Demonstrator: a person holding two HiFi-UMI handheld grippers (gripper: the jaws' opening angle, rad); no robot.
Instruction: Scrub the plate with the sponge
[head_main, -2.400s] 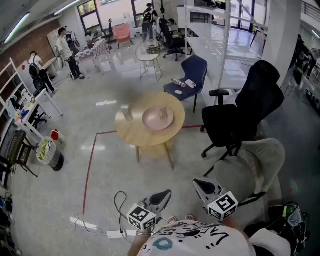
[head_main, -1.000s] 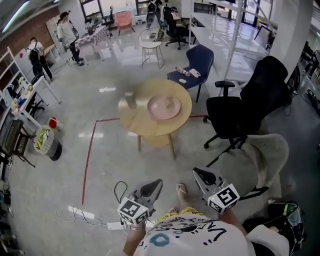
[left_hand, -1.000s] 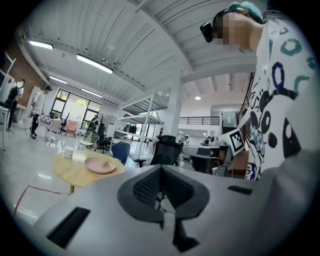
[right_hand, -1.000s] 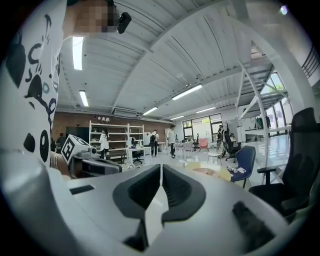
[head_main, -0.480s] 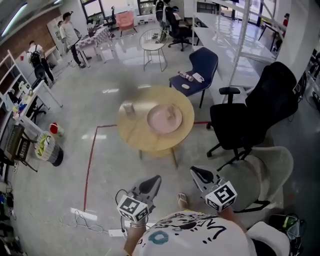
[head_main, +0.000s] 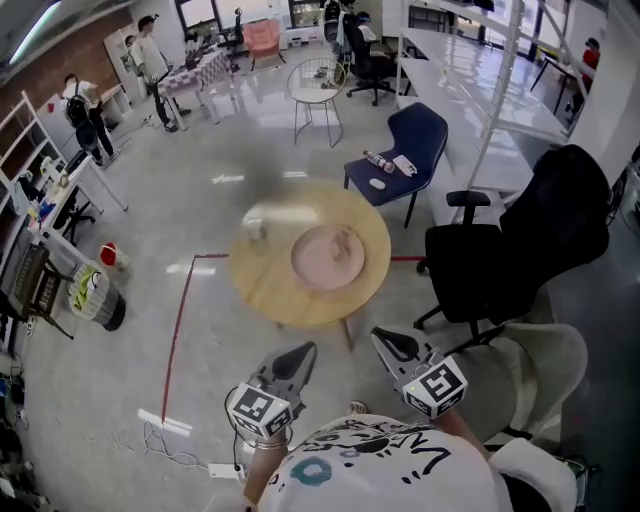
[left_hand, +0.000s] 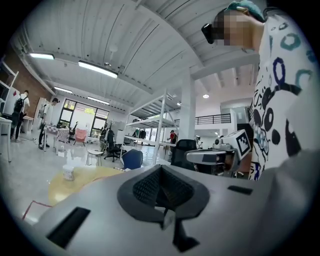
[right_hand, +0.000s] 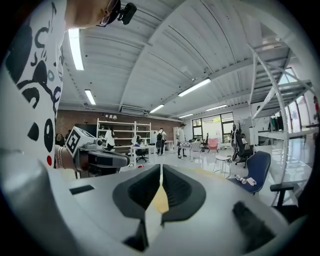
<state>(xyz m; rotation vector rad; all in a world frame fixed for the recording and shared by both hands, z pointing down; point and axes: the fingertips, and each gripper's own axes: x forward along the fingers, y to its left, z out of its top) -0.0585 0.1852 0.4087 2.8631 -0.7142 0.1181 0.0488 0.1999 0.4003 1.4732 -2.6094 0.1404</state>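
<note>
Open workshop floor, grey and glossy, with a red tape line (head_main: 180, 320) marking a corner beside the furniture.

Item 1: round light-wood table (head_main: 270, 290), standing ahead of the person and well apart from both tools; also seen low in the left gripper view (left_hand: 92, 176).

Item 2: shallow pink round plate (head_main: 312, 268), lying flat on the table top, right of centre. Contents: one small pale lump (head_main: 345, 243) near the far rim, possibly the sponge, though the head view is too blurred there to be sure.

Item 3: small white cup (head_main: 254, 227), upright near the table's far left edge, apart from the plate; visible again in the left gripper view (left_hand: 68, 172). Contents cannot be made out.

Item 4: dark blue chair (head_main: 418, 130) beyond the table, with a few small light objects lying on its seat.

Item 5: black office chair (head_main: 530, 240) to the right of the table.

Item 6: left gripper (head_main: 295, 358), held level at the person's front and aimed toward the table. Its own view (left_hand: 161, 186) shows the dark ribbed pads pressed together, nothing between them.

Item 7: right gripper (head_main: 388, 343), held beside the left one, likewise aimed toward the table. Its own view (right_hand: 160, 189) shows the pads closed to a hairline slit, gripping nothing. Neither tool touches the table, plate or cup.
</note>
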